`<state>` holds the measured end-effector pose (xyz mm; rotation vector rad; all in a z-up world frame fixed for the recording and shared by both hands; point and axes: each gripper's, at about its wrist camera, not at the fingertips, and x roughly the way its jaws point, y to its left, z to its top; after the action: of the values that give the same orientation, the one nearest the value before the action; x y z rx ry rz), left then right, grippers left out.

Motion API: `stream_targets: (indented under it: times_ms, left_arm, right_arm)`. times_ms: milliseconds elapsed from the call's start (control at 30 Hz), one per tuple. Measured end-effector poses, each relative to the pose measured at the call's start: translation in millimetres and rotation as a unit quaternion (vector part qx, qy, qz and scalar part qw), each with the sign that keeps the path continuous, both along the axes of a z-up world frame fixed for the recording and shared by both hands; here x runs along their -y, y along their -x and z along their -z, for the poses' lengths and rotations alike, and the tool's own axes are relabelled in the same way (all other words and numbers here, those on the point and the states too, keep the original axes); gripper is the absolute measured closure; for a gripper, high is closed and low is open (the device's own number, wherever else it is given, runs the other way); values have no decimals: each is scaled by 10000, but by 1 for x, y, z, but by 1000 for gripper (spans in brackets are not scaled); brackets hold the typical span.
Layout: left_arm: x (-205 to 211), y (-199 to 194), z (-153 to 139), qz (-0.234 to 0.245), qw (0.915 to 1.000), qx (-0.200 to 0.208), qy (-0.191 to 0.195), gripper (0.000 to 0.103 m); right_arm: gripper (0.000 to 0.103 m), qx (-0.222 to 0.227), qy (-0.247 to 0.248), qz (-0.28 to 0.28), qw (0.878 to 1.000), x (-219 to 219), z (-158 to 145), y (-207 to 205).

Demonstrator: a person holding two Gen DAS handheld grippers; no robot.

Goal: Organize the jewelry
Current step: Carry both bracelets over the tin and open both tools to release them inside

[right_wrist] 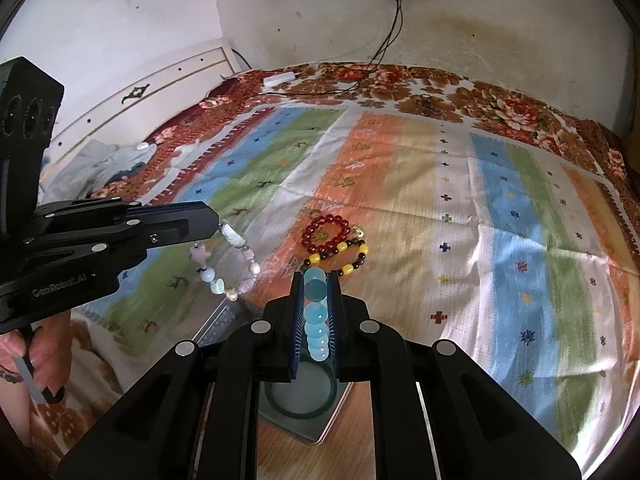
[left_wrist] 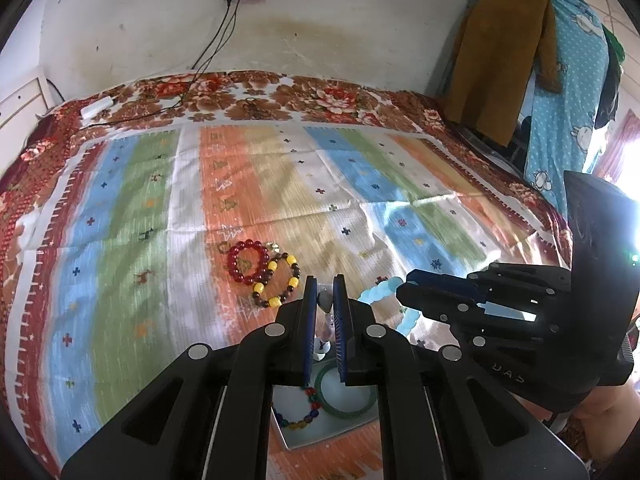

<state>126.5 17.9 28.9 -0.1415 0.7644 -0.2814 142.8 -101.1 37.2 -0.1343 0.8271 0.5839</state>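
Observation:
My left gripper [left_wrist: 325,286] is shut on a pale pink-and-white bead bracelet [right_wrist: 228,264], which hangs from its tips above the bed; it also shows between the fingers [left_wrist: 326,320]. My right gripper [right_wrist: 316,280] is shut on a light blue bead bracelet [right_wrist: 316,320], seen from the left wrist too [left_wrist: 384,292]. Below both lies a shallow metal tray [right_wrist: 320,428] holding a green bangle [left_wrist: 348,400] and a multicoloured bead bracelet [left_wrist: 304,416]. A red bead bracelet [left_wrist: 248,262] and a yellow-and-brown bead bracelet [left_wrist: 280,280] lie on the striped cloth beyond.
The striped cloth [left_wrist: 280,192] covers a floral bedspread [left_wrist: 300,96]. A white charger and black cables [left_wrist: 96,108] lie at the far edge by the wall. Clothes hang at the right [left_wrist: 520,60]. A headboard [right_wrist: 140,92] and crumpled grey cloth [right_wrist: 100,160] are at the left.

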Motion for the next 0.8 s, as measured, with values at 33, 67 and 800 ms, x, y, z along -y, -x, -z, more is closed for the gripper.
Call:
stream_targets:
  times_ms: [33,67,800]
  left_arm:
    - [1,2,1,10,10000,-8,3,95]
    - [1,4,2,25,10000,-14,5,95]
    - [-3,19,27,-169,9992,-356,-61,78]
  right_arm:
    - [91,-11,5,-11,10000,0,1,2]
    - [91,-24,7,-22,10000,0,2,3]
    - [79,-418,57,-275,9987,2,19,21]
